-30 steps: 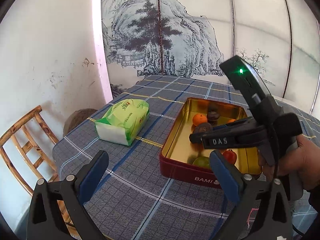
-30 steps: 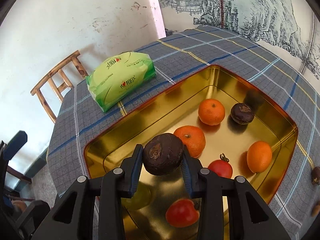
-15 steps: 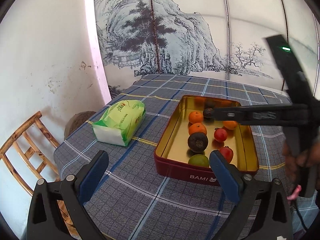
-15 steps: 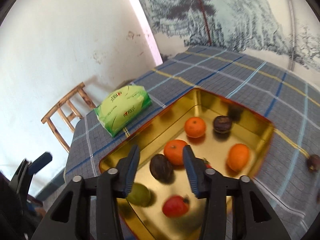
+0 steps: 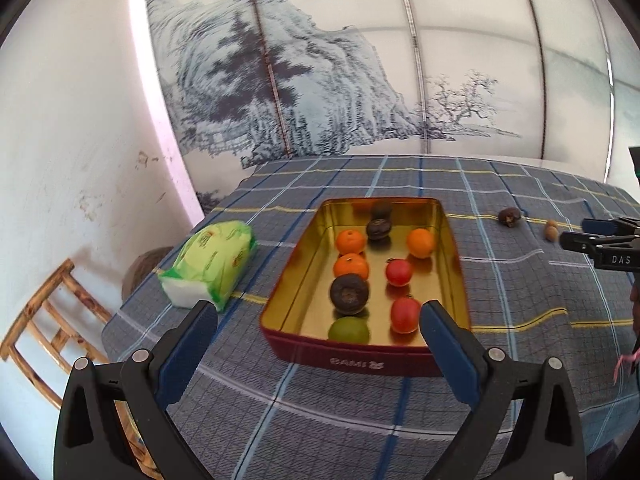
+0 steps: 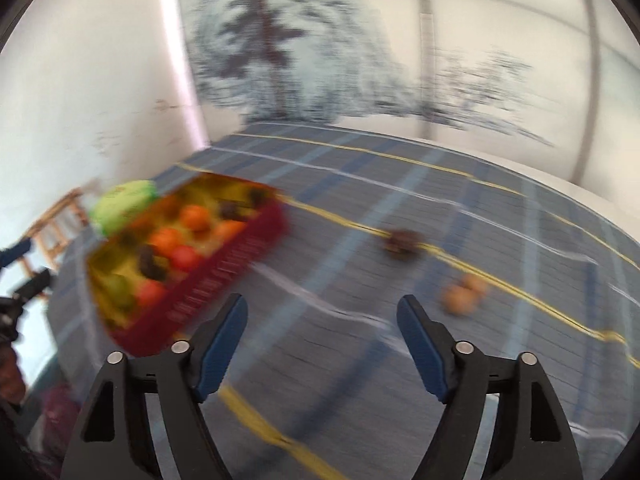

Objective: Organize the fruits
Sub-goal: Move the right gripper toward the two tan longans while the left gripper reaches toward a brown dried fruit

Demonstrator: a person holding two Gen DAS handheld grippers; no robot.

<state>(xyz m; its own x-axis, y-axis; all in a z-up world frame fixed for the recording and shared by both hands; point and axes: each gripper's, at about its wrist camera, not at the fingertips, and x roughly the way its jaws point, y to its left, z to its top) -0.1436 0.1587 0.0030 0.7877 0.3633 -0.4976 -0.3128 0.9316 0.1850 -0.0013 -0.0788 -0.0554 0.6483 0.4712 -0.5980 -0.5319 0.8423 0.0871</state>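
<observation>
Dark fruit [image 5: 349,294] released into tin [image 5: 356,356], right gripper [image 6: 322,320] fingers spread

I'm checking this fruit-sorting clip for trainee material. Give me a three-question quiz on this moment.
1. True or false: the right gripper carries a fruit.
2. How many fruits lie inside the tin?
3. Which is still out on the tablecloth? A) the dark fruit and two small tan fruits B) a green fruit C) a red tomato

Key:
1. False. Its jaws have just been opening and nothing is between them.
2. Eight: three orange, two red, two dark, one green.
3. A
</observation>
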